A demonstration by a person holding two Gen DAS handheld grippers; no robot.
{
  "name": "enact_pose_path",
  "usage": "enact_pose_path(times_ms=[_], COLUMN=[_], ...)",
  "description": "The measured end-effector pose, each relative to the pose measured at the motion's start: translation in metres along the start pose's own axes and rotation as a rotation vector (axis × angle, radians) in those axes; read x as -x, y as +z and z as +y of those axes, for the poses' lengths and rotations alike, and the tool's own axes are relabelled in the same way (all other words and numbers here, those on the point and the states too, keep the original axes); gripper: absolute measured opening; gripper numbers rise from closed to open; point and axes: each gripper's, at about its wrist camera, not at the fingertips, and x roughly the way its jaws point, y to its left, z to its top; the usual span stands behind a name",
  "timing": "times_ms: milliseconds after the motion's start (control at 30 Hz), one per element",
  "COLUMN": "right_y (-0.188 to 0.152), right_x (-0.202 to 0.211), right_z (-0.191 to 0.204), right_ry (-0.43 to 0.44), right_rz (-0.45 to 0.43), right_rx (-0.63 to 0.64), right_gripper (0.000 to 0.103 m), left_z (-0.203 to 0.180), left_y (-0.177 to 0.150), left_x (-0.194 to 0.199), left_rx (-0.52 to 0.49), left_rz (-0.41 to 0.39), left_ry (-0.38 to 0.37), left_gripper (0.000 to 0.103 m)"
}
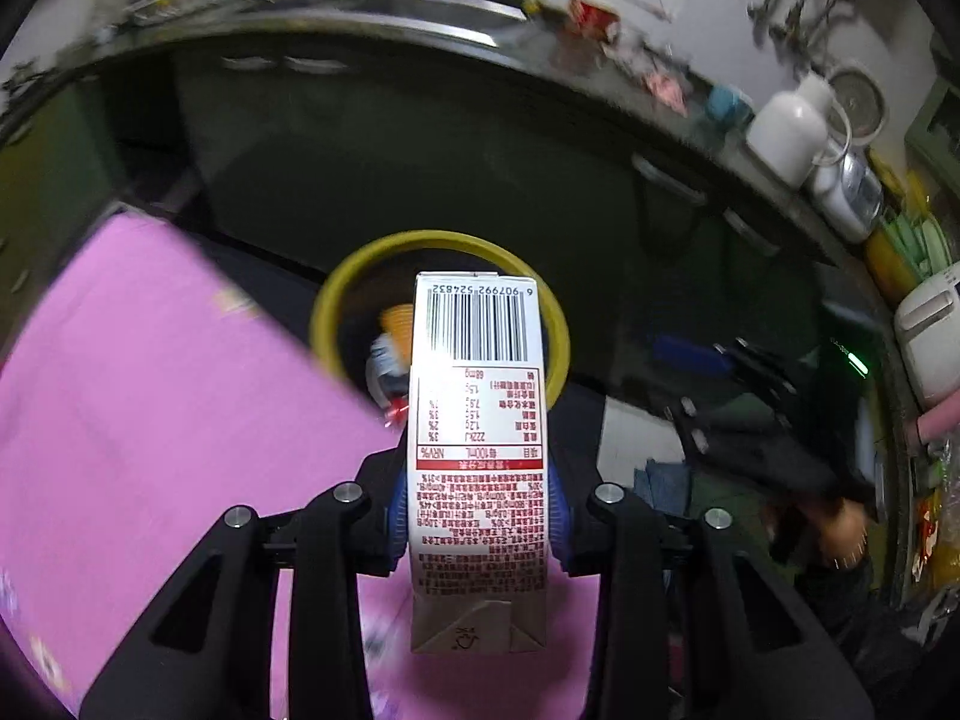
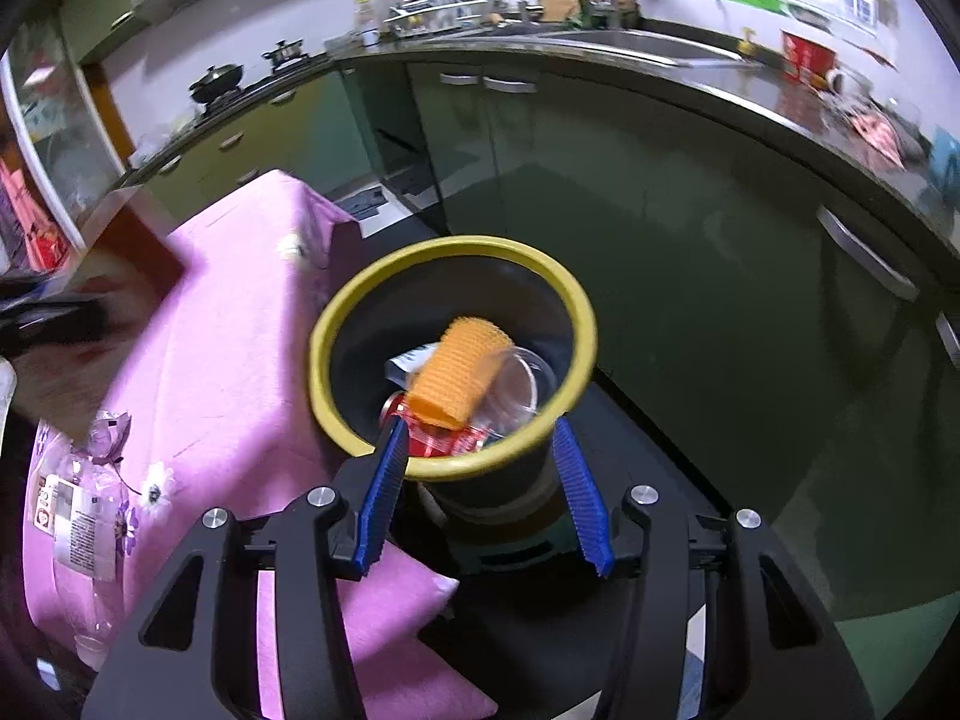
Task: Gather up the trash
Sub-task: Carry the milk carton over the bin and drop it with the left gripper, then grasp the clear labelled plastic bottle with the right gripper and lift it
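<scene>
My left gripper [image 1: 478, 519] is shut on a small white drink carton [image 1: 478, 450] with red print and a barcode, held upright in front of the yellow-rimmed black trash bin [image 1: 336, 300]. In the right wrist view the same bin [image 2: 336, 306] holds an orange foam net [image 2: 459, 372], a clear plastic cup [image 2: 522, 384], a red can [image 2: 444, 441] and a white packet [image 2: 411, 363]. My right gripper [image 2: 480, 480] hangs just above the bin's near rim with its blue pads apart and nothing between them.
A pink flowered cloth [image 2: 228, 372] covers the table left of the bin, with a clear plastic bottle [image 2: 84, 510] lying on it. Green kitchen cabinets [image 2: 600, 180] and a cluttered dark counter [image 2: 690, 78] stand behind. A person's hand [image 1: 840, 534] shows at the right.
</scene>
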Motion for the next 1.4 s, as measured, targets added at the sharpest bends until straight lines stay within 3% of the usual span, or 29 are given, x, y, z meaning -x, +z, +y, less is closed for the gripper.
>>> enact_pose_path(times_ms=[100, 233, 267, 333, 367, 500, 633, 700, 833, 1000, 1200, 1300, 1400], right_y=[-0.007, -0.017, -0.020, -0.024, -0.024, -0.024, -0.021, -0.019, -0.014, -0.008, -0.011, -0.016, -0.020], right_x=[0.002, 0.004, 0.004, 0.003, 0.002, 0.002, 0.003, 0.004, 0.008, 0.019, 0.024, 0.022, 0.018], right_z=[-0.017, -0.031, -0.034, -0.037, -0.039, -0.036, -0.019, -0.006, 0.027, 0.085, 0.164, 0.202, 0.237], right_ry=[-0.003, -0.009, -0.011, -0.016, -0.020, -0.018, -0.004, 0.008, 0.035, 0.105, 0.283, 0.376, 0.408], right_rz=[0.007, 0.022, 0.030, 0.040, 0.045, 0.054, 0.059, 0.065, 0.078, 0.122, 0.276, 0.384, 0.471], right_rx=[-0.044, -0.085, -0.089, -0.096, -0.098, -0.093, -0.055, -0.028, 0.034, 0.134, 0.223, 0.237, 0.242], right_gripper=[0.051, 0.051, 0.051, 0.055, 0.056, 0.056, 0.056, 0.056, 0.056, 0.056, 0.061, 0.065, 0.070], left_z=[-0.010, -0.005, -0.002, 0.007, 0.012, 0.018, 0.023, 0.027, 0.040, 0.068, 0.095, 0.100, 0.105], left_y=[0.034, 0.062, 0.066, 0.071, 0.073, 0.070, 0.050, 0.030, -0.022, -0.117, -0.226, -0.269, -0.303], left_x=[-0.052, -0.104, -0.112, -0.123, -0.126, -0.106, -0.043, 0.002, 0.077, 0.156, 0.209, 0.219, 0.220], left_rx=[-0.005, 0.018, 0.031, 0.054, 0.063, 0.060, 0.075, 0.098, 0.147, 0.227, 0.371, 0.452, 0.519], left_rz=[0.063, 0.086, 0.089, 0.093, 0.087, 0.055, -0.041, -0.124, -0.263, -0.444, -0.594, -0.636, -0.650], left_ry=[-0.011, 0.057, 0.068, 0.098, 0.118, 0.137, 0.113, 0.100, 0.087, 0.172, 0.338, 0.382, 0.413], left_gripper=[0.034, 0.036, 0.040, 0.059, 0.059, 0.059, 0.062, 0.068, 0.070, 0.076, 0.085, 0.086, 0.086])
